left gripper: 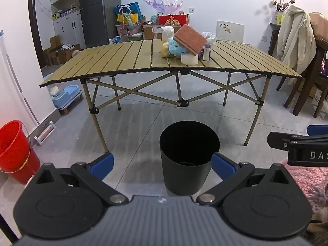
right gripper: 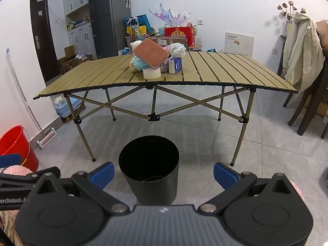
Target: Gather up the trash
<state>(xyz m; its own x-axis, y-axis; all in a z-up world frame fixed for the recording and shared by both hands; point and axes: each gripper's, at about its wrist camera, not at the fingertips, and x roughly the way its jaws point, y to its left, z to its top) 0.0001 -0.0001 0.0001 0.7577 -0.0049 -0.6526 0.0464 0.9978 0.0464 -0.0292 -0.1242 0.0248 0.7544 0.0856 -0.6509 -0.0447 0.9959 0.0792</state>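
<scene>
A black trash bin (left gripper: pixel 188 155) stands on the tiled floor in front of a folding slatted table (left gripper: pixel 114 61); it also shows in the right wrist view (right gripper: pixel 149 168). On the table lies a pile: a pink-orange sponge (left gripper: pixel 189 39), a white tissue roll (left gripper: pixel 189 59), plush toys (left gripper: pixel 174 47), a crumpled plastic bag (left gripper: pixel 210 38) and a small tissue pack (left gripper: pixel 206 53). The same sponge (right gripper: pixel 150 53), roll (right gripper: pixel 152 73) and pack (right gripper: pixel 175 64) show in the right wrist view. My left gripper (left gripper: pixel 163 164) is open and empty, low before the bin. My right gripper (right gripper: pixel 164 173) is open and empty beside it.
A red bucket (left gripper: pixel 14 151) stands at the left wall. A wooden chair with a cream jacket (left gripper: pixel 295 39) stands at the right. A pink rug (left gripper: pixel 305 176) lies at the right. Boxes and bags are stacked behind the table by a dark fridge (left gripper: pixel 94 12).
</scene>
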